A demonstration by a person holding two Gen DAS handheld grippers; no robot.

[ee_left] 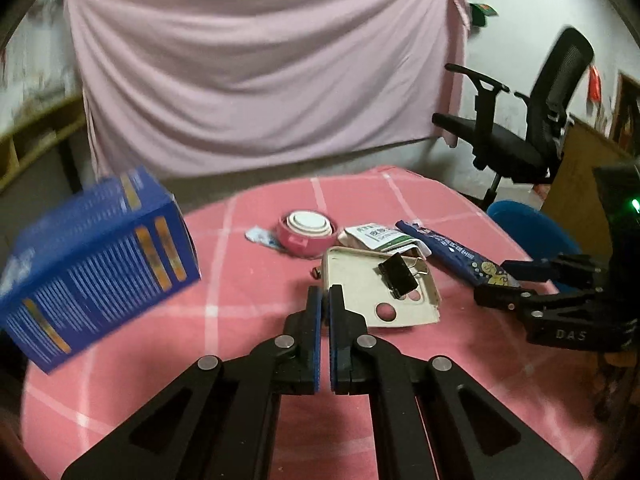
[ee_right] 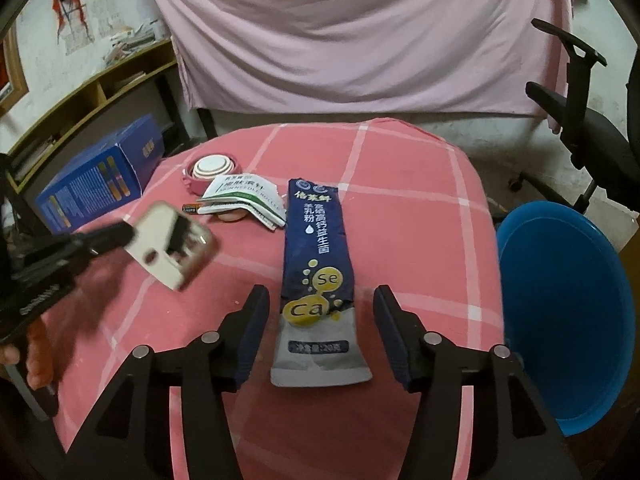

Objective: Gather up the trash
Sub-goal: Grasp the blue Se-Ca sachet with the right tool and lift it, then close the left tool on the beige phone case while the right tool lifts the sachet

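Over the pink checked tablecloth (ee_right: 400, 184), left gripper (ee_left: 325, 300) clenched on the cream phone case (ee_left: 360, 284) carrying a black binder clip (ee_left: 398, 276), right gripper (ee_right: 320, 304) spread astride the navy powder sachet (ee_right: 316, 240), blue bin (ee_right: 568, 312) just beside the table edge, pink sheet (ee_right: 360, 32) draped behind.

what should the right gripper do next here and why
Probably ease the right gripper down and close on the blue sachet: its jaws are open with the sachet's lower end lying flat between them. The left gripper already holds the phone case.
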